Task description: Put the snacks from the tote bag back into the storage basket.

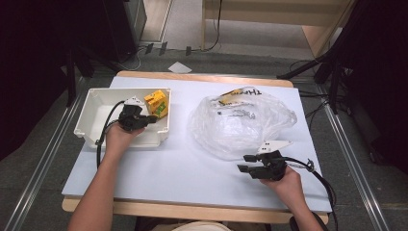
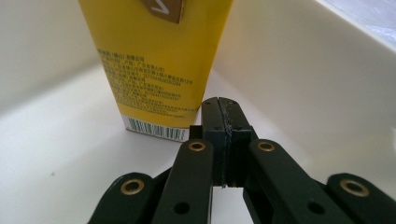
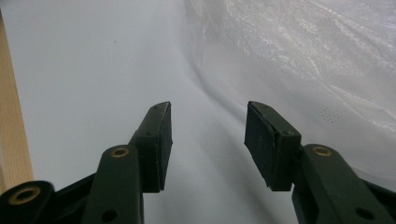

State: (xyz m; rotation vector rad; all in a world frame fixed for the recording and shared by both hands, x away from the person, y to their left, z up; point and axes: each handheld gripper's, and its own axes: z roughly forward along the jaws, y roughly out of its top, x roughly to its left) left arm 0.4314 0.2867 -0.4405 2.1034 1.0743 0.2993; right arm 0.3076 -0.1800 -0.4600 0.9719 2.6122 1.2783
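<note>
- The yellow carton [image 1: 157, 103] stands in the white bin [image 1: 91, 113], in the corner towards the desk's far edge and centre, close to both walls that meet there.
- The left claw [image 1: 155, 118] is inside the bin, just on the near side of the carton; in the left gripper view its jaws are pressed flat together with nothing between them, their tips [image 2: 223, 108] right beside the carton's lower edge, next to the barcode.
- The carton [image 2: 156, 60] rises tall ahead of and to the left of the clenched jaws in that view, its long axis upright on the bin floor; whether the tips touch it I cannot tell.
- My reading: the carton has been set down and the left hand is the one to deal with it, being far nearer than the right.
- The bin's wall [image 2: 322, 88] runs close along the claw's right in that view, so room to swing that way looks small.
- The right claw [image 1: 243, 163] rests low over the desk [image 1: 183, 168] near its front right corner, released, its pads [image 3: 161, 144] spread wide with bare desk between them.
- The crumpled clear plastic bag [image 1: 240, 122] lies just beyond the right claw, between it and the far edge, well apart from the bin; its film [image 3: 327, 60] shows ahead and right of the open jaws.
</note>
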